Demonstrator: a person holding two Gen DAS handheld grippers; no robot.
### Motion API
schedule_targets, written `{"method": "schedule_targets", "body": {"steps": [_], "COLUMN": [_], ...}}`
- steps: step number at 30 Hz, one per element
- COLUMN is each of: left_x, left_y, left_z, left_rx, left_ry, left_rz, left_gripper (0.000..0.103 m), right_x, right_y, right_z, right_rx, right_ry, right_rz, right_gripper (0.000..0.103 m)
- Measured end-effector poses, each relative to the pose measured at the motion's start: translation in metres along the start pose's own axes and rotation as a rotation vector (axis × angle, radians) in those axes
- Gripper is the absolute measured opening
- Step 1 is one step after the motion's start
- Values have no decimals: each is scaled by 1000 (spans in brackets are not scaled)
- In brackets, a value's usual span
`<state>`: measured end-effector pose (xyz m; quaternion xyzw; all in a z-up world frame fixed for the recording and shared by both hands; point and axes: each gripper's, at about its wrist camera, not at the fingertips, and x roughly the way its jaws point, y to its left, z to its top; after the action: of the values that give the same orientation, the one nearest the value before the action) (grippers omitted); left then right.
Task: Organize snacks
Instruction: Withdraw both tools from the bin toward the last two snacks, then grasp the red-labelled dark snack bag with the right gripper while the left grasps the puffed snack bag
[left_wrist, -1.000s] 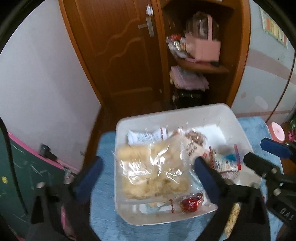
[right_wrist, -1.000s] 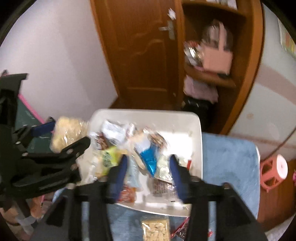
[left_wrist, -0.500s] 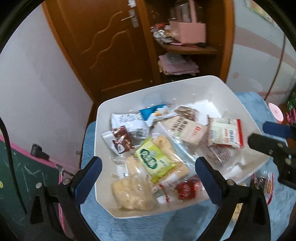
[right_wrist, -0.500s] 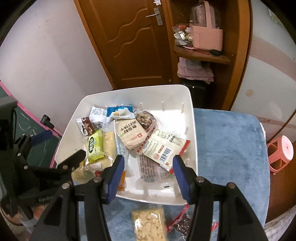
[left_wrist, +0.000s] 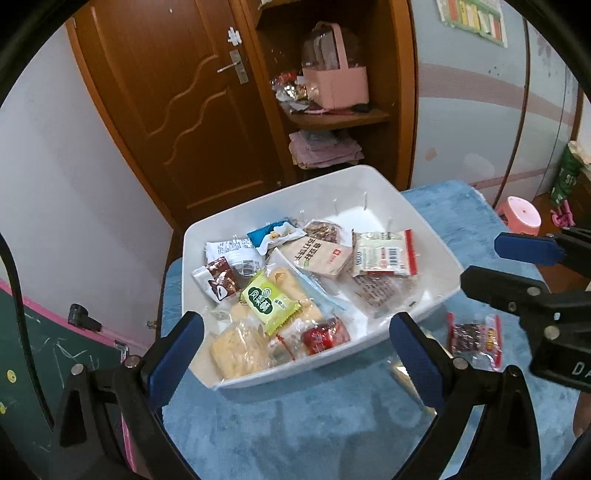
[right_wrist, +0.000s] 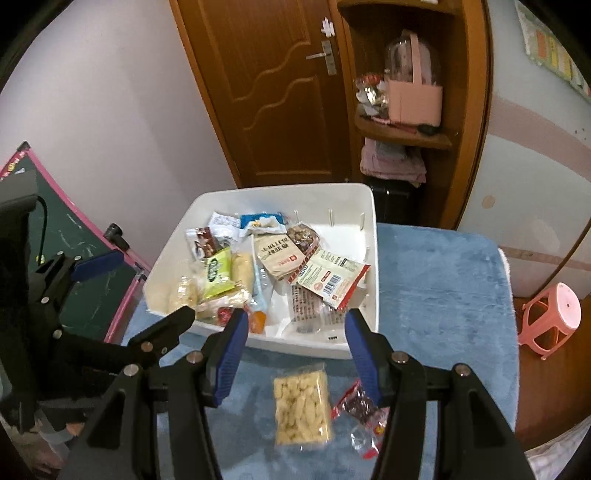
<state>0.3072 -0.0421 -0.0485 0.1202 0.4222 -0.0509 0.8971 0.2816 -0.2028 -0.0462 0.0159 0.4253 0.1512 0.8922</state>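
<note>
- Cracker pack (right_wrist: 302, 406) lies on blue cloth (right_wrist: 443, 280) just below right gripper (right_wrist: 293, 341), between its fingers; long axis runs along them.
- Right gripper nearer; left gripper (left_wrist: 295, 341) sits over bin (left_wrist: 424, 225).
- Both released, nothing held.

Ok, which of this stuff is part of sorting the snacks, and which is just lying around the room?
Part of the job:
white bin
snack packs in the bin
cracker pack on the blue cloth
red pack beside it

Just lying about:
pink basket on the shelf
folded cloths
pink stool
chalkboard
door
</note>
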Motion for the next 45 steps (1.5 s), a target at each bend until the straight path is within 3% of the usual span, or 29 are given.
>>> {"method": "schedule_targets", "body": {"steps": [4, 8, 10, 18, 26, 32, 36, 45], "left_x": [-37, -70, -83, -98, -33, 44, 81, 117], "left_y": [4, 5, 2, -18, -51, -83, -101, -121], "left_z": [-2, -4, -5, -18, -42, -64, -71, -83], "left_rx": [-21, -61, -78, -116, -223, -257, -285, -266], "left_ry": [-39, -76, -89, -109, -21, 113, 169, 235], "left_rz": [-10, -35, -51, -130, -222, -122, -111, -66], "left_gripper": [100, 100, 100, 100, 100, 100, 100, 100], "right_x": [-39, -75, -90, -108, -57, -2, 39, 97], "right_y": [0, 0, 1, -9, -51, -94, -116, -111], "right_z": [-5, -10, -13, -34, -61, -77, -85, -99], "right_rx": [-9, -26, -36, -73, -6, 159, 280, 340], "right_ry": [-58, -125, -154, -183, -91, 7, 95, 228], "right_rz": [-3, -23, -31, -63, -55, 5, 22, 36], "right_gripper": [55, 67, 67, 73, 73, 73, 73, 73]}}
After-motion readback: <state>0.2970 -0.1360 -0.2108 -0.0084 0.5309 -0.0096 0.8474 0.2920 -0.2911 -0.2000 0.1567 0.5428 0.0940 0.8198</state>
